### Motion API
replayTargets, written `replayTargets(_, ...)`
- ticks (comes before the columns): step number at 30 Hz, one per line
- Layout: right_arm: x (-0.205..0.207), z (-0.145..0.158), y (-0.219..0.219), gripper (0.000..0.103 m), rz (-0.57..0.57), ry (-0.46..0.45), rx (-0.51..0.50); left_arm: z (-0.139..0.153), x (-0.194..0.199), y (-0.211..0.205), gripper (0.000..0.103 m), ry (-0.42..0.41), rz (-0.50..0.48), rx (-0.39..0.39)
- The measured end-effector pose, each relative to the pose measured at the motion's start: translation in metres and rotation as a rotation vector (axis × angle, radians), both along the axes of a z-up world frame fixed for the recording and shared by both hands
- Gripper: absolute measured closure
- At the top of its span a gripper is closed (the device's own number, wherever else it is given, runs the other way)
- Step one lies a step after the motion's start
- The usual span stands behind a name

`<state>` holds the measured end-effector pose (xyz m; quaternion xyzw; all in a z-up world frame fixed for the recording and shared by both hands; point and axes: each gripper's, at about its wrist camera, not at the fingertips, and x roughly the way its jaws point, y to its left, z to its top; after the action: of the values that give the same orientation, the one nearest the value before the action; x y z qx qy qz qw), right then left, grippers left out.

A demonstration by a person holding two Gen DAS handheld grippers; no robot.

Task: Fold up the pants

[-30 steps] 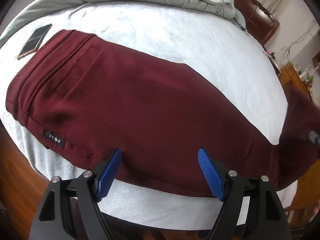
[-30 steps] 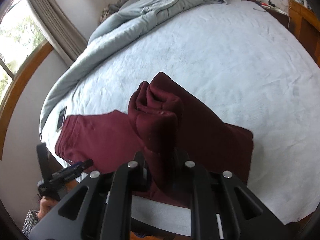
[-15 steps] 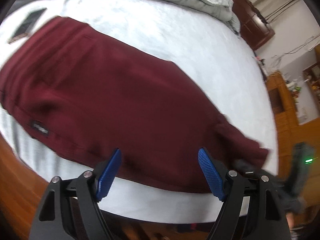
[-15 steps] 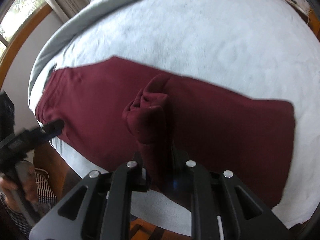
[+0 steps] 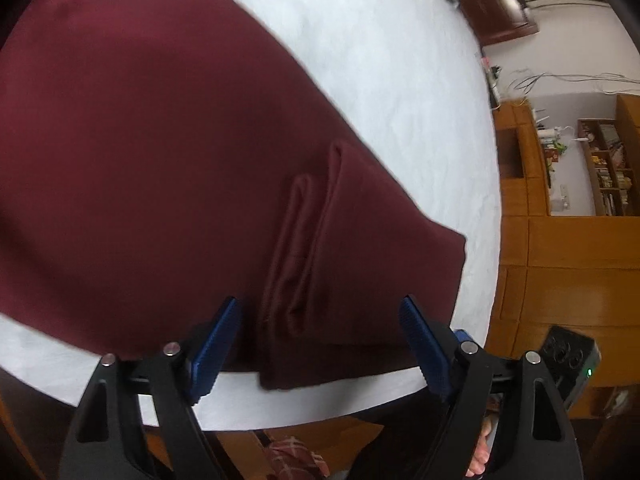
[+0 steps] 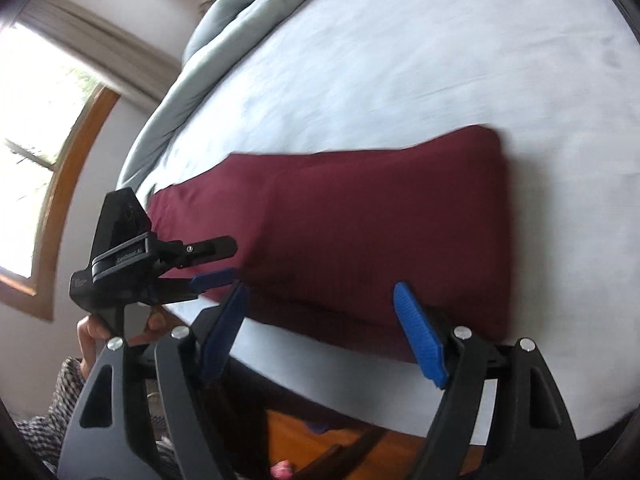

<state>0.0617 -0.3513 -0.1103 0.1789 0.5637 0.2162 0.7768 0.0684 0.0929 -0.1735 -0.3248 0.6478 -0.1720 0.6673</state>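
Note:
The dark red pants (image 5: pixel 152 152) lie flat on the white bed (image 5: pixel 392 64), with the leg end folded back over them; its doubled hem (image 5: pixel 304 248) forms ridges near the bed's front edge. In the right wrist view the pants (image 6: pixel 360 220) form a long folded band. My left gripper (image 5: pixel 320 344) is open and empty, its blue pads astride the folded hem just above it; it also shows in the right wrist view (image 6: pixel 212 264). My right gripper (image 6: pixel 320 328) is open and empty at the pants' near edge.
A grey duvet (image 6: pixel 224 40) is bunched along the far side of the bed. A wooden headboard (image 5: pixel 500 4) and wooden shelving (image 5: pixel 560 200) stand to the right. A window (image 6: pixel 36 128) is at the left. Wooden floor lies below the bed edge.
My right gripper has opened and let go of the bunched pant leg, which now lies flat on the pants. My left gripper has moved right toward the folded hem.

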Motion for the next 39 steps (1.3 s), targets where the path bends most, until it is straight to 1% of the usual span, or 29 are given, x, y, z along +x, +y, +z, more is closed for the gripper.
replayTargets(2, -0.003, -0.001, -0.018, 0.027, -0.045, -0.003, -0.008, -0.009, 0.003, -0.011, 0.022, 0.027, -0.018, -0.003)
replayTargets(4, -0.004, -0.004, -0.029, 0.027, -0.072, 0.000, -0.001, -0.010, 0.005, -0.022, 0.022, 0.020, -0.042, 0.053)
replayTargets(5, -0.003, -0.007, -0.033, 0.027, -0.088, 0.004, -0.002, -0.009, 0.005, -0.024, 0.025, 0.015, -0.049, 0.066)
replayTargets(6, -0.004, -0.009, -0.039, 0.028, -0.097, 0.006, -0.004, -0.006, 0.005, -0.026, 0.032, 0.006, -0.053, 0.087)
replayTargets(7, -0.002, -0.012, -0.039, 0.028, -0.098, 0.006, -0.006, -0.004, 0.004, -0.027, 0.059, -0.001, -0.065, 0.106)
replayTargets(8, -0.002, -0.015, -0.041, 0.028, -0.105, 0.011, -0.005, -0.001, 0.004, -0.028, 0.073, -0.010, -0.085, 0.137)
replayTargets(9, -0.001, -0.017, -0.043, 0.028, -0.116, 0.019, 0.000, 0.003, 0.002, -0.032, 0.075, -0.030, -0.117, 0.168)
replayTargets(10, -0.001, -0.020, -0.044, 0.028, -0.123, 0.025, 0.006, 0.006, 0.001, -0.034, 0.080, -0.050, -0.123, 0.178)
replayTargets(11, 0.000, -0.024, -0.046, 0.028, -0.136, 0.037, 0.018, 0.011, 0.000, -0.036, 0.082, -0.076, -0.127, 0.186)
replayTargets(12, -0.001, -0.026, -0.049, 0.028, -0.147, 0.043, 0.024, 0.020, 0.001, -0.036, 0.083, -0.108, -0.124, 0.198)
replayTargets(14, -0.001, -0.028, -0.054, 0.028, -0.166, 0.051, 0.035, 0.038, 0.001, -0.032, 0.084, -0.162, -0.099, 0.181)
replayTargets(15, 0.000, -0.028, -0.056, 0.028, -0.171, 0.053, 0.036, 0.053, 0.000, -0.024, 0.084, -0.214, -0.083, 0.167)
replayTargets(16, 0.000, -0.028, -0.058, 0.028, -0.176, 0.054, 0.036, 0.061, 0.000, -0.020, 0.084, -0.242, -0.074, 0.173)
replayTargets(18, -0.001, -0.026, -0.061, 0.028, -0.184, 0.054, 0.028, 0.076, 0.002, -0.001, 0.084, -0.293, -0.051, 0.216)
replayTargets(20, 0.001, -0.028, -0.062, 0.028, -0.185, 0.060, 0.022, 0.067, 0.004, 0.015, 0.084, -0.263, -0.046, 0.246)
replayTargets(22, 0.004, -0.036, -0.060, 0.028, -0.186, 0.078, 0.015, 0.034, 0.006, 0.030, 0.083, -0.177, -0.053, 0.310)
replayTargets(23, 0.003, -0.038, -0.061, 0.028, -0.189, 0.088, 0.009, 0.022, 0.005, 0.031, 0.081, -0.151, -0.062, 0.322)
replayTargets(24, 0.004, -0.041, -0.061, 0.028, -0.192, 0.100, 0.004, 0.007, 0.004, 0.033, 0.079, -0.129, -0.068, 0.312)
replayTargets(25, 0.006, -0.044, -0.060, 0.028, -0.190, 0.111, 0.007, 0.004, 0.002, 0.035, 0.078, -0.142, -0.047, 0.297)
replayTargets(27, 0.010, -0.048, -0.059, 0.025, -0.190, 0.135, 0.021, 0.010, 0.001, 0.041, 0.073, -0.140, -0.012, 0.266)
replayTargets(28, 0.011, -0.048, -0.060, 0.023, -0.189, 0.140, 0.033, 0.016, 0.000, 0.045, 0.068, -0.133, 0.006, 0.272)
replayTargets(29, 0.014, -0.048, -0.061, 0.021, -0.187, 0.147, 0.044, 0.022, 0.000, 0.046, 0.068, -0.137, 0.018, 0.288)
replayTargets(30, 0.017, -0.049, -0.061, 0.019, -0.185, 0.157, 0.056, 0.036, -0.003, 0.052, 0.068, -0.180, 0.037, 0.305)
replayTargets(31, 0.021, -0.051, -0.060, 0.018, -0.176, 0.167, 0.066, 0.051, -0.006, 0.053, 0.065, -0.232, 0.052, 0.324)
replayTargets(33, 0.024, -0.053, -0.057, 0.015, -0.156, 0.183, 0.071, 0.068, -0.009, 0.052, 0.063, -0.293, 0.059, 0.351)
replayTargets(34, 0.028, -0.057, -0.055, 0.015, -0.145, 0.193, 0.075, 0.074, -0.009, 0.052, 0.062, -0.321, 0.056, 0.340)
replayTargets(35, 0.032, -0.064, -0.052, 0.015, -0.136, 0.217, 0.079, 0.078, -0.007, 0.046, 0.059, -0.347, 0.039, 0.309)
replayTargets(38, 0.039, -0.082, -0.045, 0.014, -0.120, 0.268, 0.097, 0.068, -0.003, 0.016, 0.058, -0.339, -0.016, 0.292)
replayTargets(39, 0.039, -0.086, -0.042, 0.017, -0.115, 0.272, 0.094, 0.057, 0.000, 0.003, 0.058, -0.321, -0.047, 0.301)
